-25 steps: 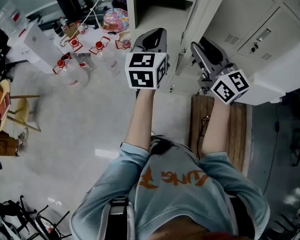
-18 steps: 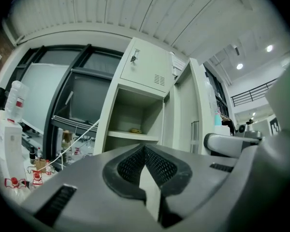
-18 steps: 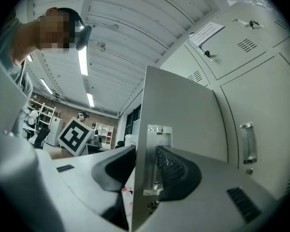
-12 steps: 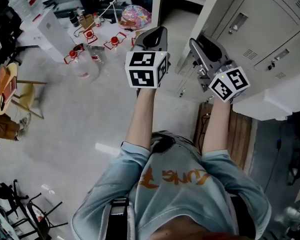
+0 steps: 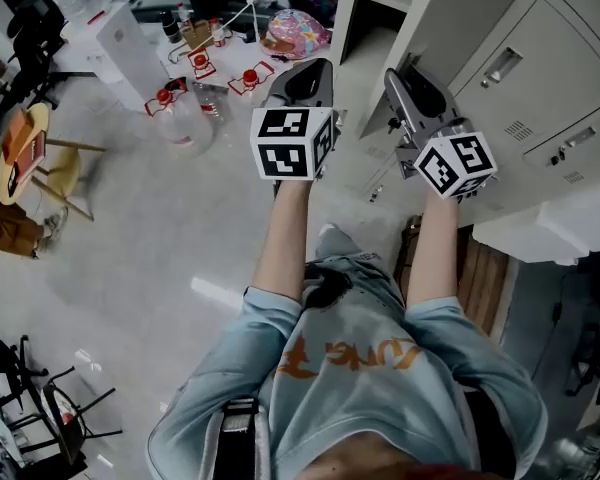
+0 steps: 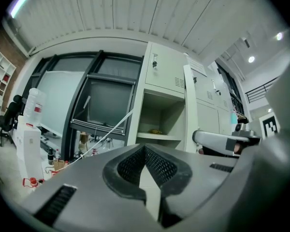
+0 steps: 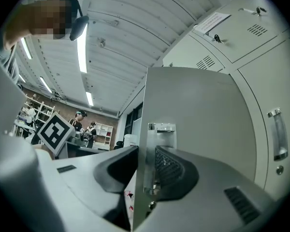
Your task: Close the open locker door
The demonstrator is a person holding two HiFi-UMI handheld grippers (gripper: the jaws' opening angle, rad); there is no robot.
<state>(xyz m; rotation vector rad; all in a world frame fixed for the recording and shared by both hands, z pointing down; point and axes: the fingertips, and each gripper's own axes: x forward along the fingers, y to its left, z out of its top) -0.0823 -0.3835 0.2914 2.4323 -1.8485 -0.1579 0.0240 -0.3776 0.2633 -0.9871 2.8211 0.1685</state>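
The open locker door (image 5: 412, 28) stands edge-on, swung out from the grey lockers; in the right gripper view the door (image 7: 198, 115) fills the centre. My right gripper (image 5: 398, 76) straddles its free edge. Its jaws are closing, with the door edge and the metal latch plate (image 7: 160, 129) between them; the pads of the right gripper (image 7: 146, 158) are not clearly pressing. My left gripper (image 5: 310, 70) hovers to the left of the door, shut and empty. The left gripper (image 6: 145, 149) faces the open compartment (image 6: 159, 122).
Shut lockers (image 5: 540, 78) run to the right. Clear bottles with red caps (image 5: 180, 118), a colourful ball-like thing (image 5: 293, 33) and a white box (image 5: 130, 53) crowd the floor at far left. A wooden stool (image 5: 40, 168) stands left; a wooden pallet (image 5: 480, 278) lies right.
The person has stepped nearer the lockers and the head view has swung. The right gripper has moved up along the door's edge; the left gripper has kept its place beside it.
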